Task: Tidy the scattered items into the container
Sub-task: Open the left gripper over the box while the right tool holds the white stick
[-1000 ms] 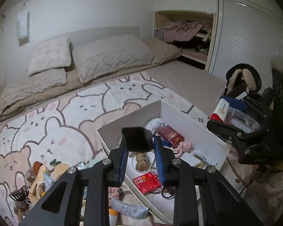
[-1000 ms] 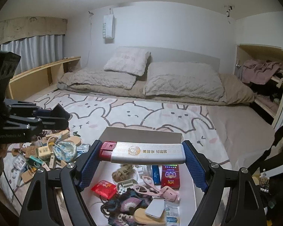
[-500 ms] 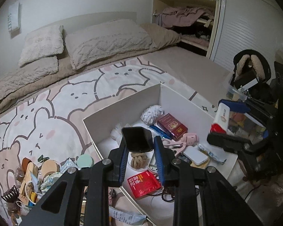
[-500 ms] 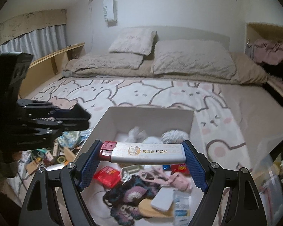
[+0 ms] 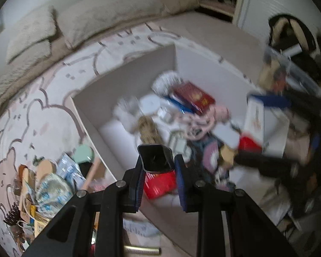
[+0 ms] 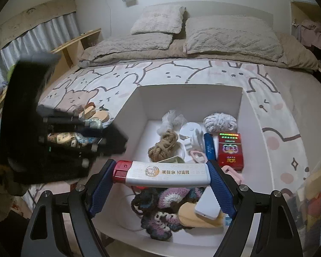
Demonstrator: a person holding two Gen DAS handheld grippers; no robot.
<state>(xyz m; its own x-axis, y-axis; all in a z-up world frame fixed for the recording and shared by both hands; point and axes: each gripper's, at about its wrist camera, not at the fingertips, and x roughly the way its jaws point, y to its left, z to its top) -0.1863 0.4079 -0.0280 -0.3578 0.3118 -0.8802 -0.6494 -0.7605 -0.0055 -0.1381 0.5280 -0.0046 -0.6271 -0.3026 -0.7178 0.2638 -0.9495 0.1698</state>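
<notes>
left gripper (image 5: 157, 165) clenched on a small black box (image 5: 155, 157), low centre, over the white box (image 6: 139, 115) | right gripper (image 6: 161, 174) grasping a white tube (image 6: 162, 173) end to end, lower centre, above the pile inside | tip: lower both well past the rim before letting go, aim for bare floor, keep the grippers apart

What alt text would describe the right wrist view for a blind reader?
The right gripper holds a white tube with a red cap crosswise above an open white box of small items on a bed; the left gripper hovers left of it.
</notes>
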